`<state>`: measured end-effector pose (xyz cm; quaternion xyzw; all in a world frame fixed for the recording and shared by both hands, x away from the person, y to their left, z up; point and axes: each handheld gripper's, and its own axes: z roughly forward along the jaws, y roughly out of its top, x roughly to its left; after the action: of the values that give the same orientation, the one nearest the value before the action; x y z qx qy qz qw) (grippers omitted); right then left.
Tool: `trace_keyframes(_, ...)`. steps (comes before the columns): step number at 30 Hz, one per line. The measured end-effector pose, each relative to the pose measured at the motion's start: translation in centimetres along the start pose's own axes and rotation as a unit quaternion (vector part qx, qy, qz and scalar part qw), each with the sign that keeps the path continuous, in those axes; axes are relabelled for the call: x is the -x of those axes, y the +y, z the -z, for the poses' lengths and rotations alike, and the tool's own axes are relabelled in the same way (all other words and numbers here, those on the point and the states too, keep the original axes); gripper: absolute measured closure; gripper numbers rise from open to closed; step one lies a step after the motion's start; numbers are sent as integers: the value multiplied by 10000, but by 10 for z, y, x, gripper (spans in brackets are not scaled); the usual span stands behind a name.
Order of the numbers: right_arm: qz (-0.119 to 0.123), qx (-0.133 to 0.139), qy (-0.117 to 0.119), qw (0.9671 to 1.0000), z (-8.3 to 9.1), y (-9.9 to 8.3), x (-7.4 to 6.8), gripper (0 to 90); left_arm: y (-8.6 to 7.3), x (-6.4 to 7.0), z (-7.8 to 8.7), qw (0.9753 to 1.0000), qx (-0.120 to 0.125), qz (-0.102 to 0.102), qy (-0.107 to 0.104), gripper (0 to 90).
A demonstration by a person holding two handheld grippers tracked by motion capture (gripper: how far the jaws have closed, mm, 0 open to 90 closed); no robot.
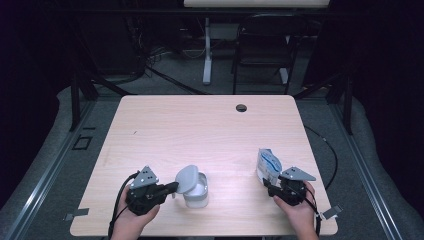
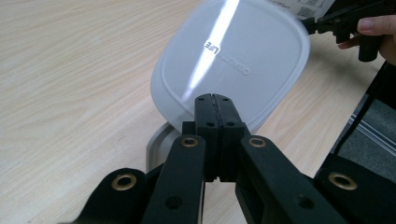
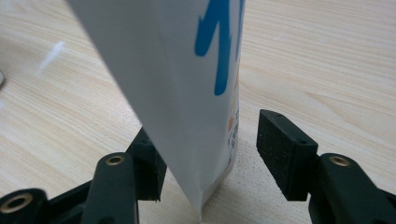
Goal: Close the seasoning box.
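You are pinching the edge of the grey lid [image 2: 233, 65] with your left gripper [image 1: 170, 188], jaws pressed together on it, tilting it up over the white container [image 1: 196, 192] near the table's [image 1: 200, 130] front edge. Right of the container, your right gripper [image 1: 270, 186] is standing spread around the upright white-and-blue pouch [image 3: 187, 93], its right jaw clear of it.

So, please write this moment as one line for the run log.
left gripper: shut on lid, lifted over container | right gripper: open around standing pouch, right pad apart from it | table: wood
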<state>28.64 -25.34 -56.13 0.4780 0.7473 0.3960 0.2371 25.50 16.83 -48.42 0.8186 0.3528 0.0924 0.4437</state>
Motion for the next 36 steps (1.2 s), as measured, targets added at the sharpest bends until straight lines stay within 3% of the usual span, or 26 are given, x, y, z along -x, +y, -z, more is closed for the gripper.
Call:
trace_keyframes(2, -6, -20, -11, 10000, 0, 0, -1, 451, 1, 3, -1, 9999, 41, -24, -98, 900)
trace_keyframes(17, 13, -26, 13, 10000, -1, 0, -1, 451, 4, 9, 0, 9999, 55, -119, -101, 900)
trace_keyframes(26, -1, -29, 11, 10000, -1, 0, -1, 450, 3, 6, 4, 9999, 89, -76, -85, 900)
trace_keyframes(36, -9, -26, 13, 10000, -1, -1, -1, 449, 4, -8, 17, 9997, 225, 56, 37, 900)
